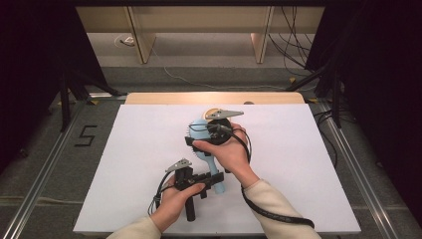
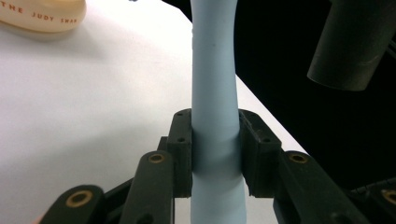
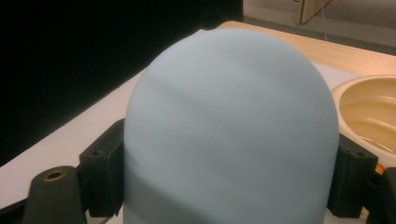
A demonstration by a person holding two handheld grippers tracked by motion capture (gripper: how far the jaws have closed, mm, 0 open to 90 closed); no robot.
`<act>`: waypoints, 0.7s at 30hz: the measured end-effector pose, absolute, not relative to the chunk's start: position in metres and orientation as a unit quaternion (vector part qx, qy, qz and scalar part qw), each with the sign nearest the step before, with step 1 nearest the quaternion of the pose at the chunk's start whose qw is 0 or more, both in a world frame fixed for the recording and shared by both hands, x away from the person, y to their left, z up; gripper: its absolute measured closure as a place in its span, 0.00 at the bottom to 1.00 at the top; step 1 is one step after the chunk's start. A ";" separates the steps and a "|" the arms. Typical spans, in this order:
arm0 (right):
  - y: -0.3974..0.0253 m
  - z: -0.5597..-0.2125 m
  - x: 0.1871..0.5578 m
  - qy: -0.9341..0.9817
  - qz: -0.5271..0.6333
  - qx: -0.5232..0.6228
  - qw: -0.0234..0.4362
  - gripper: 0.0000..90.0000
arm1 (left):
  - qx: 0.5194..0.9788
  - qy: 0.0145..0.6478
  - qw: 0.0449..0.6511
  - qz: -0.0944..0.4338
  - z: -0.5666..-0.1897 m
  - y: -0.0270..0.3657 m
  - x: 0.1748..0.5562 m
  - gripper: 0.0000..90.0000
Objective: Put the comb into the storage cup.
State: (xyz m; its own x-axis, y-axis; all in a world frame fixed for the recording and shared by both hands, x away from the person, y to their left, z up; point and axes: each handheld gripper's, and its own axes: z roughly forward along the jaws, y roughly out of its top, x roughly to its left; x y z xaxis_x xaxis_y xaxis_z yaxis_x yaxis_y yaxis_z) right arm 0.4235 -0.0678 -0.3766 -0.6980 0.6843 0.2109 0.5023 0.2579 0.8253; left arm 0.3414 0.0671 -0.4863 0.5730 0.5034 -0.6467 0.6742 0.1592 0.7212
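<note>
Nearest the lens in the left gripper view, we see the left tool [image 2: 215, 154] clamped on the pale blue handle of the hairbrush [image 2: 214, 93], one black jaw pressed to each side of the stem just above its lower end. Both pads sit flush on the handle with no gap.

At the centre of the right gripper view, the right tool [image 3: 231, 172] is clamped across the broad rounded head of the hairbrush [image 3: 233, 121], its jaws spread wide and bearing on the two edges of the head. To the right of that frame stands a cream container [image 3: 369, 112], open at the top, close beside the head.

From the high view we place the hairbrush [image 1: 206, 149] at the centre of the white worktop [image 1: 139, 144], held between the left tool [image 1: 211, 181] at lower centre and the right tool [image 1: 211, 134] just above it. We cannot tell whether it rests on the surface or is lifted clear.

We judge the step in hand to be a two-point hold on the brush, probably for a transfer or reorientation. The next move calls for releasing one tool only while the other holds firm; the smooth domed head may slip under a wide grip, so we advise keeping the handle grip.
</note>
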 end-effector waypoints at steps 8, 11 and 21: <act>-0.070 -0.372 0.421 0.781 0.487 0.379 0.098 0.22 | 0.650 0.448 0.611 -0.058 -0.483 0.068 0.341 0.75; -0.071 -0.370 0.420 0.778 0.490 0.380 0.100 0.22 | 0.655 0.446 0.609 -0.045 -0.482 0.069 0.340 0.75; -0.077 -0.364 0.419 0.760 0.512 0.385 0.114 0.22 | 0.665 0.437 0.606 -0.015 -0.476 0.076 0.340 0.65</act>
State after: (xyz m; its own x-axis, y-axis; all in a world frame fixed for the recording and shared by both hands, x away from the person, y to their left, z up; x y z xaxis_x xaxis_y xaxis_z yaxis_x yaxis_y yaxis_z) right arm 0.4186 -0.0773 -0.3639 -0.6779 0.7013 0.2205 0.4679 0.1802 0.8652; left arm 0.3396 0.0762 -0.4764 0.6171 0.5629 -0.5498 0.5996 0.1162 0.7919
